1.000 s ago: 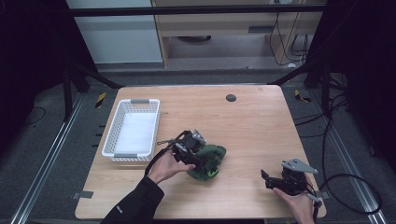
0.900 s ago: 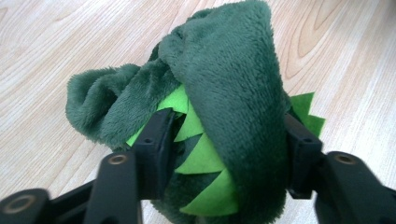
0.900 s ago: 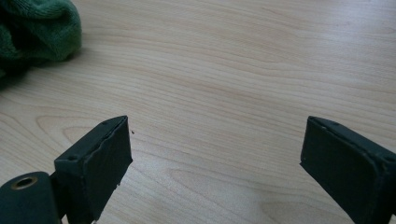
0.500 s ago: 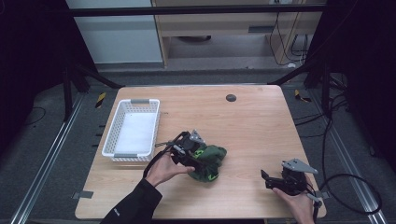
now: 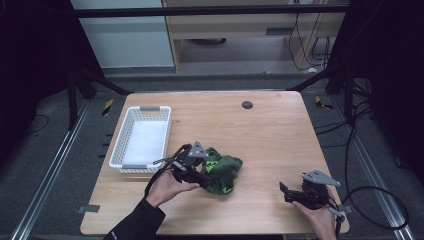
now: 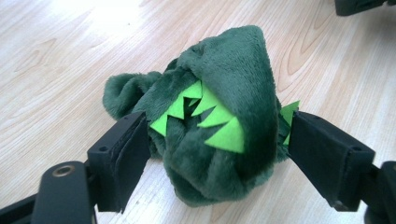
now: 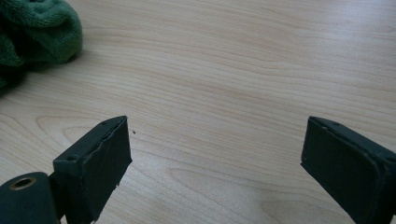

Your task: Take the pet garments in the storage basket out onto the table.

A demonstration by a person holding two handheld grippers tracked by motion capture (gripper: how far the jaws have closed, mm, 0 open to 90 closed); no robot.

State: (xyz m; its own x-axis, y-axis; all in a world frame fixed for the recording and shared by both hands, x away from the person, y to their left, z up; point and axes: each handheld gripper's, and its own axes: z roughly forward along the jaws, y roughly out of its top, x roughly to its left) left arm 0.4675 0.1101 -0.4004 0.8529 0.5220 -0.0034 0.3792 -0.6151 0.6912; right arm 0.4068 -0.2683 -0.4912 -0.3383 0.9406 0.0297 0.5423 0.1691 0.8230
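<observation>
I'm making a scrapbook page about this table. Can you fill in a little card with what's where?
toy: dark green plush toy with bright green felt spikes, lying on the table
left gripper: jaws just been opening, toy between them, pads look just off the plush
right gripper: open, nothing between the jaws, over bare wood
basket: white basket left of the toy, nothing in it
small dark round spot: near the table's far edge

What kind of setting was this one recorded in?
Probably a lab or workshop recording station: a bare wooden table on a dark floor, loose cables trailing beside it, a hand-held gripper at rest, and plain cabinets behind.
</observation>
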